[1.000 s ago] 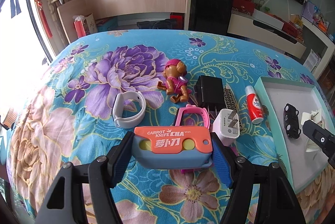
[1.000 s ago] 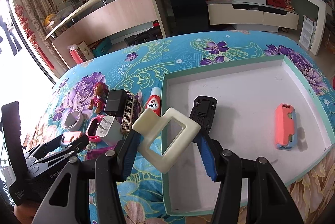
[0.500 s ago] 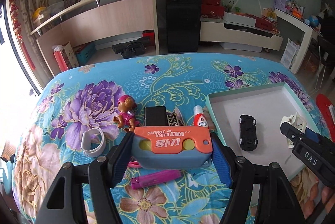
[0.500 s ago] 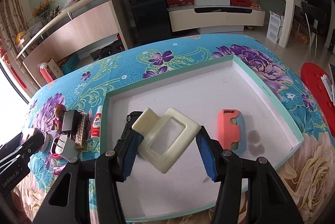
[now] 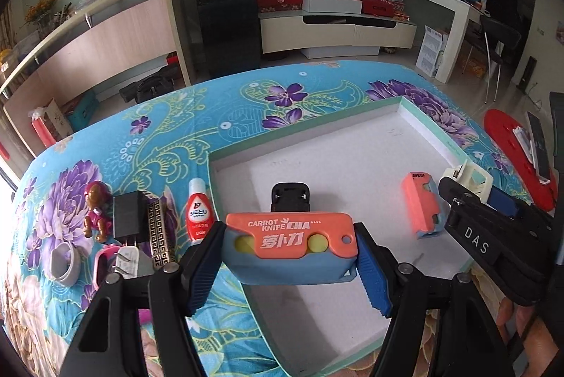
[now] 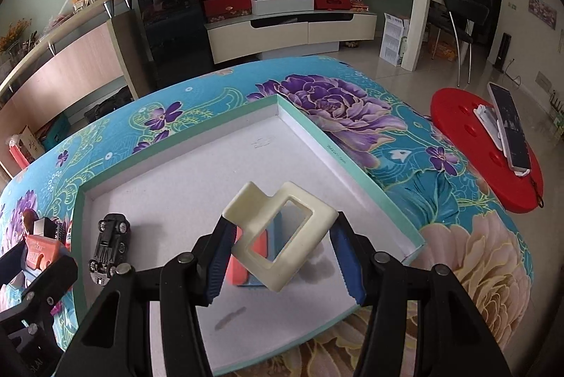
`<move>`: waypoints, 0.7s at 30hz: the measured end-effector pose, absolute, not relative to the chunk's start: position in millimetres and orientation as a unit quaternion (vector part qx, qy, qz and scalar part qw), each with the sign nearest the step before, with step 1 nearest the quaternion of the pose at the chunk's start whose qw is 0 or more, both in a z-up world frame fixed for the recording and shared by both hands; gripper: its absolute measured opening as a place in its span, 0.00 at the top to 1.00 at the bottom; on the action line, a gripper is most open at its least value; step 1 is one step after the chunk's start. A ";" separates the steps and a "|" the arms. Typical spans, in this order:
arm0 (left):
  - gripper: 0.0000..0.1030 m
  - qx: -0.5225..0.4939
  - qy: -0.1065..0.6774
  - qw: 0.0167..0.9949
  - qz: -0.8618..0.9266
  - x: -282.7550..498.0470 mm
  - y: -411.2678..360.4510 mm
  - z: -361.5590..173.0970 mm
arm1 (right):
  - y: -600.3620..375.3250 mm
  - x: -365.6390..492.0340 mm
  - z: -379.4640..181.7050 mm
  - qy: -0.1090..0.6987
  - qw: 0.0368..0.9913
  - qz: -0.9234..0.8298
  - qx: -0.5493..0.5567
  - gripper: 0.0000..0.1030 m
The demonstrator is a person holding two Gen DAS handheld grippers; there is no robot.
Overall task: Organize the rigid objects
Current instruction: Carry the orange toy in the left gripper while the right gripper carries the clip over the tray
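Both grippers have swung over from the clutter to the white tray (image 5: 416,127). Left gripper (image 5: 289,253) clamps the orange carrot knife toy (image 5: 287,238) above the tray's near-left edge. Right gripper (image 6: 280,250) pinches the cream square clip (image 6: 282,236), over a second orange toy (image 5: 421,209); black toy car (image 6: 109,243) lies beyond.

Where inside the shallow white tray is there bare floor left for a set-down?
The white tray with teal rim is bare along its far wall and far right corner, beyond the black toy car and the orange-and-blue block. Crowded: the cloth left of it, around the red-and-white bottle.
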State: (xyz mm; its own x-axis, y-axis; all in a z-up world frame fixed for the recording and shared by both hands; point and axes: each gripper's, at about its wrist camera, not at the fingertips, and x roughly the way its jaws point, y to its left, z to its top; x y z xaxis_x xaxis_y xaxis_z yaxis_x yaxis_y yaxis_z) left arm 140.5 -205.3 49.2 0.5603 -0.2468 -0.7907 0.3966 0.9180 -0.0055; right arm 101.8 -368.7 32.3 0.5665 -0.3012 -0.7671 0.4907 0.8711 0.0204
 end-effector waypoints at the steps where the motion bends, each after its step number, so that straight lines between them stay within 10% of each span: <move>1: 0.29 0.089 0.435 0.877 -0.185 140.5 -208.7 45.9 | -369.5 100.6 31.7 0.408 0.876 -0.228 0.117 0.45; 21: 0.29 0.110 0.477 0.855 -0.174 144.6 -227.4 7.5 | -387.3 101.1 12.6 0.433 0.860 -0.236 0.132 0.45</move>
